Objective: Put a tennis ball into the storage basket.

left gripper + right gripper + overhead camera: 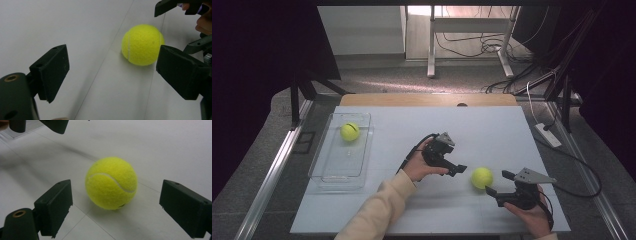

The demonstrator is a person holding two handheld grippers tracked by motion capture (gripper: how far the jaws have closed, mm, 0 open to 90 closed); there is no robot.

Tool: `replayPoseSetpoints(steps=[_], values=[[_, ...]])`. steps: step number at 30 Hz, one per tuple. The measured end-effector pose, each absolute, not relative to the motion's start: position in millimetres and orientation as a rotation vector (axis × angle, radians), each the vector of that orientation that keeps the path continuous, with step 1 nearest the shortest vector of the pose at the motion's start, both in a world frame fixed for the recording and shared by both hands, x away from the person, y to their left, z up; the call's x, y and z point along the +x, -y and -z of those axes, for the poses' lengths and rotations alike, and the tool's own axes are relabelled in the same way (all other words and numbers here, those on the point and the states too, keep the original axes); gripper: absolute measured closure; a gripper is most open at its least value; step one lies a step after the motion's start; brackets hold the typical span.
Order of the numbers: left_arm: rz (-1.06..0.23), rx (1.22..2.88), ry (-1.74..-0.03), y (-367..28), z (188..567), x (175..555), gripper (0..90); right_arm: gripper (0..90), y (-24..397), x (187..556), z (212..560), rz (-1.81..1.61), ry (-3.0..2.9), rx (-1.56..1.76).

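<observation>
Two hands at the near edge of a white table (492, 125) each hold a black gripper. A clear tray (324, 172) on the table's left holds one tennis ball (350, 131). A second ball (482, 177) rests on the table between the left gripper (460, 170) and right gripper (496, 184), both with jaws wide and clear of it.

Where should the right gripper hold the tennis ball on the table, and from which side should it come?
Probably at its widest middle. The ball rests free on the table, centred before the open right gripper, so moving straight ahead puts one jaw on each side.
</observation>
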State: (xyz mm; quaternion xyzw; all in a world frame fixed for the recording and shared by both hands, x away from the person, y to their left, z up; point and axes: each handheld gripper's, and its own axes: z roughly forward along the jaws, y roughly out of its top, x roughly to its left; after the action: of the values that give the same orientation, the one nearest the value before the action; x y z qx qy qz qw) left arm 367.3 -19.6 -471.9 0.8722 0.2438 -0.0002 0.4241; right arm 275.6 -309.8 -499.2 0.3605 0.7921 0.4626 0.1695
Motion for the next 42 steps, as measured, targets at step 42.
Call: replayPoseSetpoints(steps=[42], values=[[0.049, 2.269, -0.512, 72.6, 478.7, 365.6, 12.1, 10.2, 308.7, 274.0, 501.9, -1.294, -2.271, 1.021]])
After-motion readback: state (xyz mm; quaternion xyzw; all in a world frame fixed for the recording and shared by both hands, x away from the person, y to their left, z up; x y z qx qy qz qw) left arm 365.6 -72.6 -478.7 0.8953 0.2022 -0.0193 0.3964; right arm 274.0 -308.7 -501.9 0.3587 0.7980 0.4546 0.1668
